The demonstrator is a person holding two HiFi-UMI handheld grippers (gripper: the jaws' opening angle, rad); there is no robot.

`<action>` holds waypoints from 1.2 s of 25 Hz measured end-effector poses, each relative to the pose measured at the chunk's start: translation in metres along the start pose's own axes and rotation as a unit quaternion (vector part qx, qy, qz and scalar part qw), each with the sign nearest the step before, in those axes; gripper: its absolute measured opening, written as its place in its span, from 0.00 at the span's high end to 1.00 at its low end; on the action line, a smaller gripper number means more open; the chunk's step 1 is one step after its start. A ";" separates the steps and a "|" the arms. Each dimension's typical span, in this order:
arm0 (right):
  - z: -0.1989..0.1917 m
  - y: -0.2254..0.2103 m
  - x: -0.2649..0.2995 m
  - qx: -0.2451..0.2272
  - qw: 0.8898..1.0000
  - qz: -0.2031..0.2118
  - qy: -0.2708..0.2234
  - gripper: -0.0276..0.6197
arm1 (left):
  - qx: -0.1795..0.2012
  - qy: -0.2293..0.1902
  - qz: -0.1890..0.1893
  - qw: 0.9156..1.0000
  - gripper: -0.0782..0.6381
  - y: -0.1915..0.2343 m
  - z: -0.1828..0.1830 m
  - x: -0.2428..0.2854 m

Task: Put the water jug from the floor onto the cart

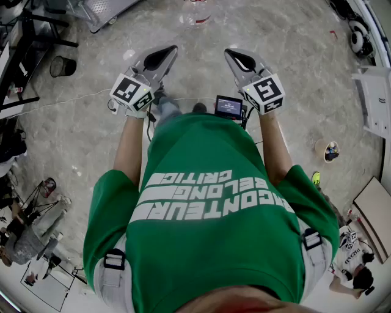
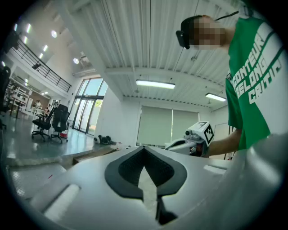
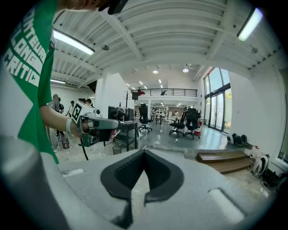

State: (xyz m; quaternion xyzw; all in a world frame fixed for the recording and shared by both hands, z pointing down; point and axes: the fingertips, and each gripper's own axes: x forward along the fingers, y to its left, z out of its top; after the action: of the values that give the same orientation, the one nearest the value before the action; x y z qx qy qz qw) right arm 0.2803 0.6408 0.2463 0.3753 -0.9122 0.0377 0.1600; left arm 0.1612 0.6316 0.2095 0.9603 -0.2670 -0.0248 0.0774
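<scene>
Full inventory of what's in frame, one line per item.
water jug: one, clear with a red label, on the floor at the head view's top edge
waste bin: one, black mesh, on the floor at upper left
screen: one, small and dark, between the grippers
office chairs: several, black, far across the hall
shirt: one, green, on the person
left gripper: one, grey, shut, empty
right gripper: one, grey, shut, empty

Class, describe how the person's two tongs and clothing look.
The left tongs and right tongs are pale grey shells with black linings; each carries a white cube with black square markers. The person wears a green short-sleeved T-shirt with white lettering.
</scene>
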 end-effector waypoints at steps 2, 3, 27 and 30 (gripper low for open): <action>-0.003 0.001 -0.003 0.002 1.000 0.000 0.001 0.97 | -0.028 -0.014 -0.010 0.999 0.87 -0.003 0.000 -0.005; -0.003 0.002 -0.004 0.003 1.000 0.000 0.001 0.97 | -0.038 -0.016 -0.013 0.999 0.87 -0.003 -0.001 -0.007; -0.007 -0.008 -0.018 0.028 0.999 0.009 -0.018 0.97 | -0.067 -0.001 -0.008 0.998 0.87 -0.025 0.008 -0.008; -0.010 -0.008 -0.021 0.029 0.999 0.013 -0.015 0.97 | -0.069 -0.004 -0.004 0.998 0.87 -0.030 0.009 -0.009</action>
State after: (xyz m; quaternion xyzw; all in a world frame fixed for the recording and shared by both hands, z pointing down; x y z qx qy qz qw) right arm 0.3023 0.6514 0.2484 0.3682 -0.9179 0.0608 0.1345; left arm 0.1685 0.6602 0.1954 0.9534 -0.2615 -0.0470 0.1427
